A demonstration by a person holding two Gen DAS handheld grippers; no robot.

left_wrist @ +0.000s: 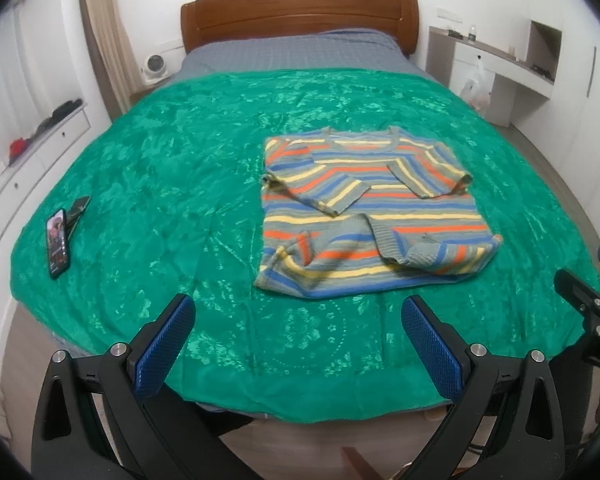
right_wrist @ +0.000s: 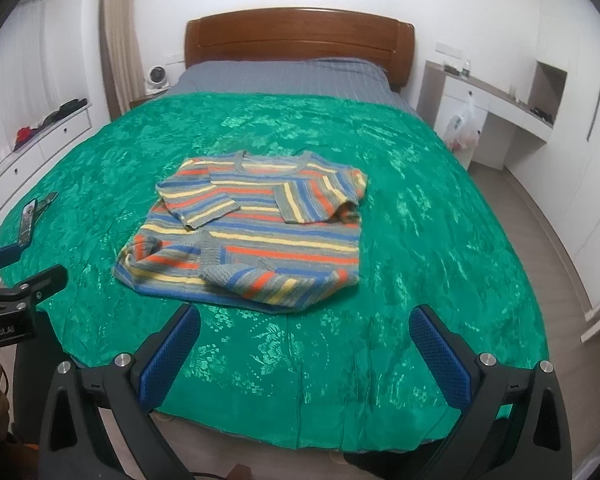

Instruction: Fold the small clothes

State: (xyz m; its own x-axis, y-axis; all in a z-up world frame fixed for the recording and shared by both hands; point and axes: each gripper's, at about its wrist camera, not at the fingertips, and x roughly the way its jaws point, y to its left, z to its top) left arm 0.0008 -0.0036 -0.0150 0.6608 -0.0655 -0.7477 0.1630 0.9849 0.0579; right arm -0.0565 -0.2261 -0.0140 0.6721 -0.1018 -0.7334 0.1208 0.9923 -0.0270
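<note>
Bedroom: bed (left_wrist: 100, 184) under green cover, wooden headboard (left_wrist: 296, 12) at 12 o'clock, white drawers (left_wrist: 32, 160) at 9 o'clock, desk (left_wrist: 496, 68) at 2 o'clock.

Sweater (left_wrist: 368, 216), striped, flat on cover, collar toward headboard, both sleeves folded across chest, hem corners turned up. From left gripper (left_wrist: 298, 344): at 1 o'clock, apart, beyond fingertips. From right gripper (right_wrist: 304, 352): at 11 o'clock, apart, nearest hem just beyond left fingertip.

Left gripper: spread wide, blue pads (left_wrist: 166, 344) bare, gripping nothing, above near edge of cover. Right gripper: spread wide likewise, pads (right_wrist: 440, 352) bare, touching nothing.

Phone (left_wrist: 58, 244) at 9 o'clock near left edge of cover, well apart from sweater. Broad bare cover left of sweater and toward headboard; narrower strip between hem and near edge. Right edge of bed near sweater's right side in left wrist view; floor (right_wrist: 540, 216) beyond. Plastic bag (right_wrist: 462, 128) by desk.
</note>
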